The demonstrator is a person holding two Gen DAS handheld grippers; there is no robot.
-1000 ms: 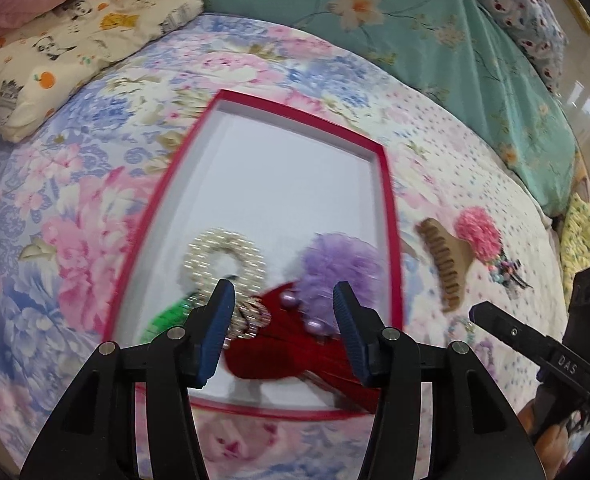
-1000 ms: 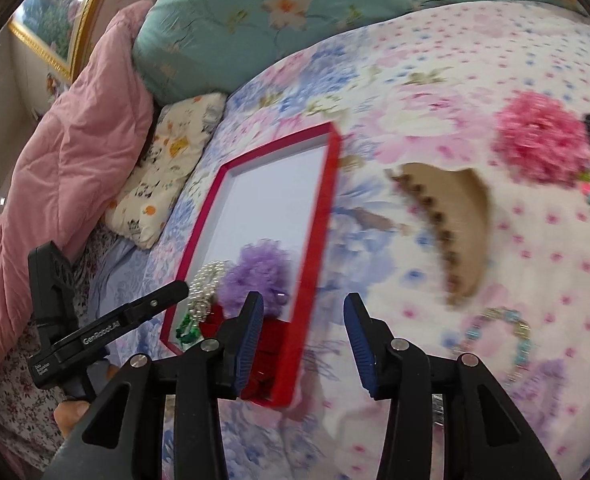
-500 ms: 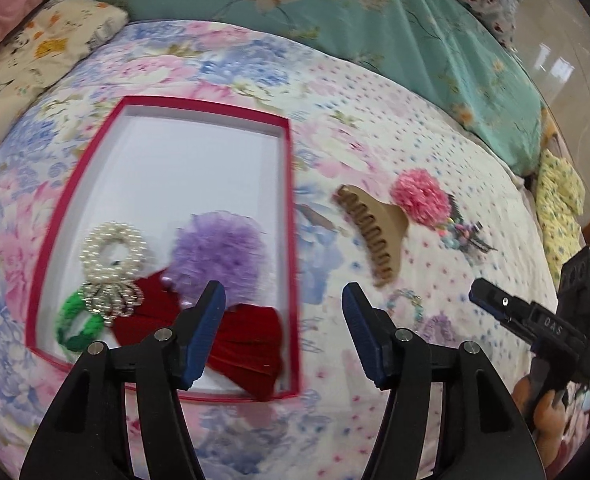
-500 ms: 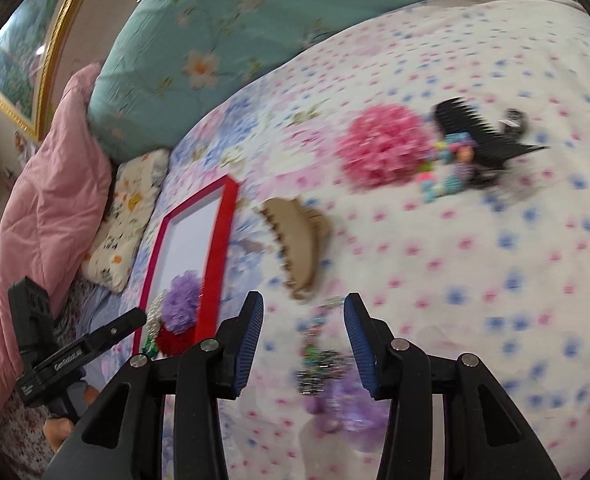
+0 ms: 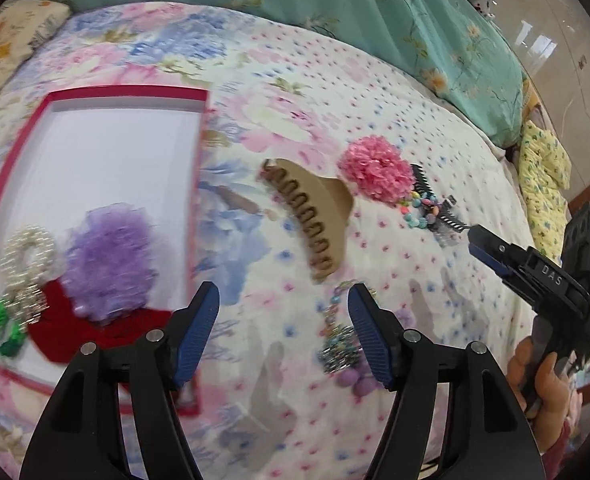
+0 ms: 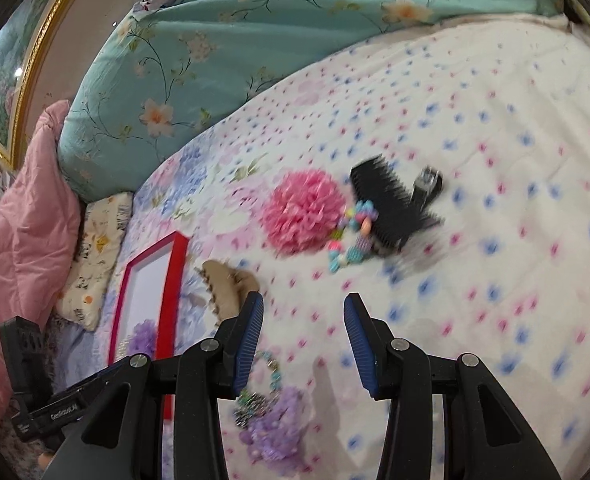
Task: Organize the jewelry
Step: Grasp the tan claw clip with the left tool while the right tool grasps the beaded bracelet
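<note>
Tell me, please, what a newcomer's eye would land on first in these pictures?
Probably the fluffy pink pom-pom hair tie on the flowered bedspread, with a black toothed comb clip beside it. Next, the shallow red-rimmed white tray at left, holding a fluffy purple pom-pom and a pearl bead ring.

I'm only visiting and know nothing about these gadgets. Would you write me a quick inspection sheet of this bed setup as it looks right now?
Surface: floral quilted bedspread.
Job's things: red-rimmed white tray holding purple pom-pom, pearl ring, red bow, green tie. Loose on the bed: tan claw clip, pink pom-pom, black comb clip, pastel bead bracelet, beaded bracelet with lilac trinket.
Clutter: nothing seen.
Grippers: left gripper open, jaws just widened, nothing between; right gripper open, empty.
Cables: nothing seen.
Surroundings: teal duvet, pink blanket, framed painting.
</note>
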